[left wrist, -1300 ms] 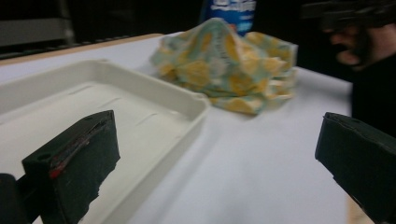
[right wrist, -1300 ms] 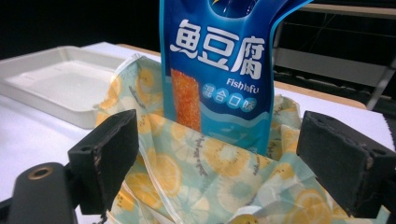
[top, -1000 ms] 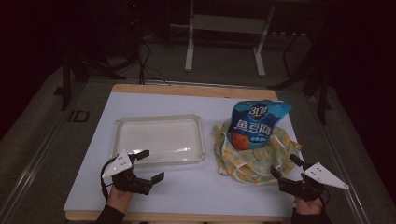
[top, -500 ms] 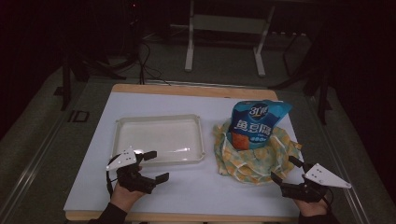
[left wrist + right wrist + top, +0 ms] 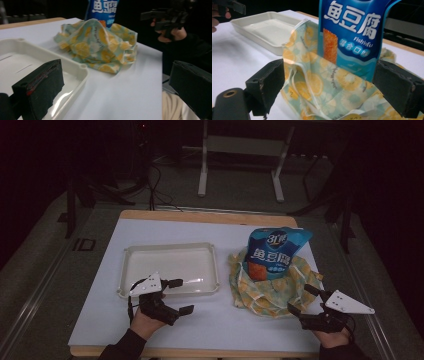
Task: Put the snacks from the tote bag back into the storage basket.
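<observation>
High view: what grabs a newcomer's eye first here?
The blue snack bag stands upright in a crumpled lemon-print cloth at the right of the white tabletop. To its left lies an empty white tray. Near the front edge, the left gripper sits open by the tray, and the right gripper sits open at the cloth's edge.

Light: dim; the room beyond the table falls off into black.
Table [image 5: 165, 227]: white top with a wooden edge showing along its far and near sides.
Floor [image 5: 240, 190]: grey-green, carpet-like, around the table.
Stand [image 5: 240, 145]: pale metal frame with two legs on the floor past the table's far edge.
Cables [image 5: 155, 185]: dark, trailing over the floor at far left.
Walls: lost in darkness.
</observation>
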The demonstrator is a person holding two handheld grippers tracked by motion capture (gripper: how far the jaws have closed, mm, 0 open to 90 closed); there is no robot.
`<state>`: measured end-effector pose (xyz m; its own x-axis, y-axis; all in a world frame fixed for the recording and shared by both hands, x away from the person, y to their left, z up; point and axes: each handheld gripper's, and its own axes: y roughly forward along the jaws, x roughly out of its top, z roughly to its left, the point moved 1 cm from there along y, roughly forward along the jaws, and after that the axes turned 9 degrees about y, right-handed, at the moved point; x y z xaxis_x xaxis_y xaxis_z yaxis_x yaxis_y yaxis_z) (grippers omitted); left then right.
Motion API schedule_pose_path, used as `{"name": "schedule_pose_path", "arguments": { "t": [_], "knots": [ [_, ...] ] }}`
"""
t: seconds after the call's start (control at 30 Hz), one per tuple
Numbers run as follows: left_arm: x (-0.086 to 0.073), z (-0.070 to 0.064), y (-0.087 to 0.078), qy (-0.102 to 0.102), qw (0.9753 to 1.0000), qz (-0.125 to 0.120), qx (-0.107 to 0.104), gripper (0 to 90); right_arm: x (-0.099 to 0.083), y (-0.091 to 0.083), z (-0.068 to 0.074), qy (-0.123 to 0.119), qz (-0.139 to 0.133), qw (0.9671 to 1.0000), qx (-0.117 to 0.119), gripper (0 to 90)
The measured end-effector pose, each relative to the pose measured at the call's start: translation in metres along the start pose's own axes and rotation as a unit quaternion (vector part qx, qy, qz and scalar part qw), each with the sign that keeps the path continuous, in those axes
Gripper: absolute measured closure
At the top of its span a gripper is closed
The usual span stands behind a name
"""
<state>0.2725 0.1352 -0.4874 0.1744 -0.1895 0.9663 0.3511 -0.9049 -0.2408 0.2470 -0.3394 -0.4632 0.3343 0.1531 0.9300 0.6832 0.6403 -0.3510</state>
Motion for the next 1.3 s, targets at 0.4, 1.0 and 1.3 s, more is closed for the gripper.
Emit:
{"name": "schedule_pose_path", "arguments": {
  "t": [0.4,1.0,1.3],
  "knots": [
    [0.020,0.003,0.035,0.019,0.9993,0.025,-0.020,0.3,0.008,0.006,-0.002,-0.006,0.000,1.0000,0.006,10.8],
    [0.050,0.008,0.075,0.045,0.9981,0.029,-0.029,1.0,0.028,0.009,-0.016,-0.008,-0.002,1.0000,0.002,13.4],
    [0.065,0.011,0.098,0.062,0.9970,0.031,-0.036,2.0,0.038,0.013,-0.025,-0.010,-0.008,0.9999,-0.001,15.2]
  ]
}}
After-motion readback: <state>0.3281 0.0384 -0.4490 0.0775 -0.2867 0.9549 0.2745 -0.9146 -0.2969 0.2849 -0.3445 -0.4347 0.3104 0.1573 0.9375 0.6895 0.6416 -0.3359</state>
